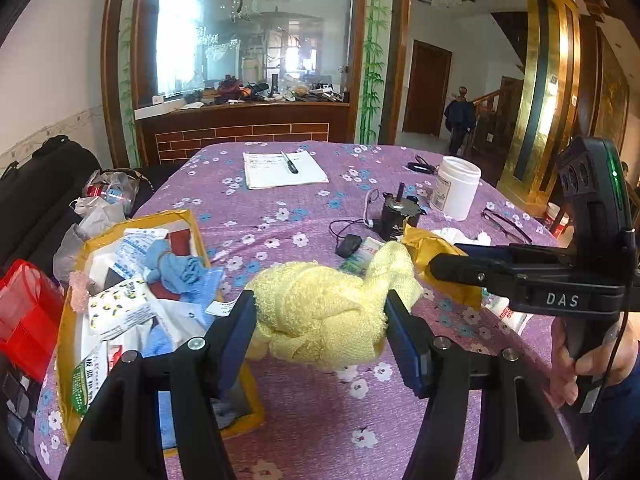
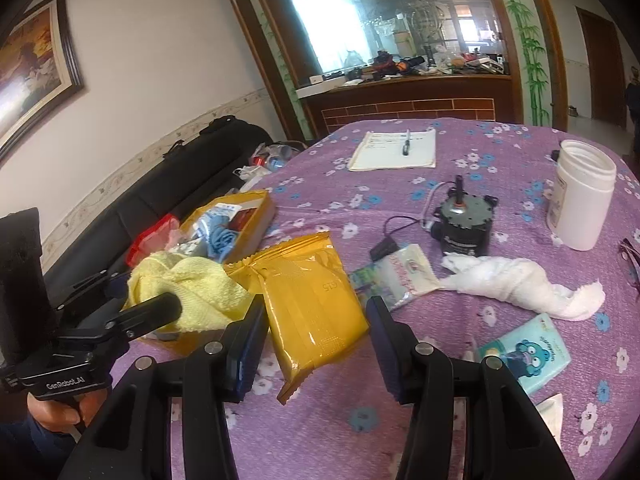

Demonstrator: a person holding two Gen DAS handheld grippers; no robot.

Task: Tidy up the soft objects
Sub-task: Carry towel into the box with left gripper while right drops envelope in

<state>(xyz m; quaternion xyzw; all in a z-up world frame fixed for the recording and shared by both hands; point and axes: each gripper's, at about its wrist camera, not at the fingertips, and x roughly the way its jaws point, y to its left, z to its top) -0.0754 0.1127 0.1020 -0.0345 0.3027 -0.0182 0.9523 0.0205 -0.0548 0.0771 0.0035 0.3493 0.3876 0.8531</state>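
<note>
- My left gripper (image 1: 320, 320) has its two blue-padded fingers (image 1: 236, 336) pressed against either side of the bunched yellow towel (image 1: 320, 312), so it is clamped on the cloth at a medium spread
- The towel sits off the purple flowered tablecloth (image 1: 320, 420) at its near end, hanging between the pads, just right of the yellow box (image 1: 68, 320)
- That box is crammed with soft bits: a blue cloth (image 1: 180, 268), a white spotted packet (image 1: 120, 308) and other wrappers
- From the right wrist view I see the same towel (image 2: 188, 288) lumped against the box's near corner (image 2: 256, 216), with the left tool's black finger lying across it
- My right gripper (image 2: 316, 336) is spread wide and grips nothing; the gold foil packet (image 2: 312, 304) lies flat on the cloth between its fingers, and I cannot tell whether the left pad touches the packet's edge
- In the left wrist view the right gripper (image 1: 444, 268) reaches in from the right, its tip over that gold packet (image 1: 436, 256)
- A twisted white towel (image 2: 520, 284) lies further right on the table, near a small black motor (image 2: 464, 224) and a white jar (image 2: 584, 200)
- A teal cartoon tissue pack (image 2: 528, 356) sits just beside my right finger, and a notepad with a pen (image 2: 396, 148) is at the far edge
</note>
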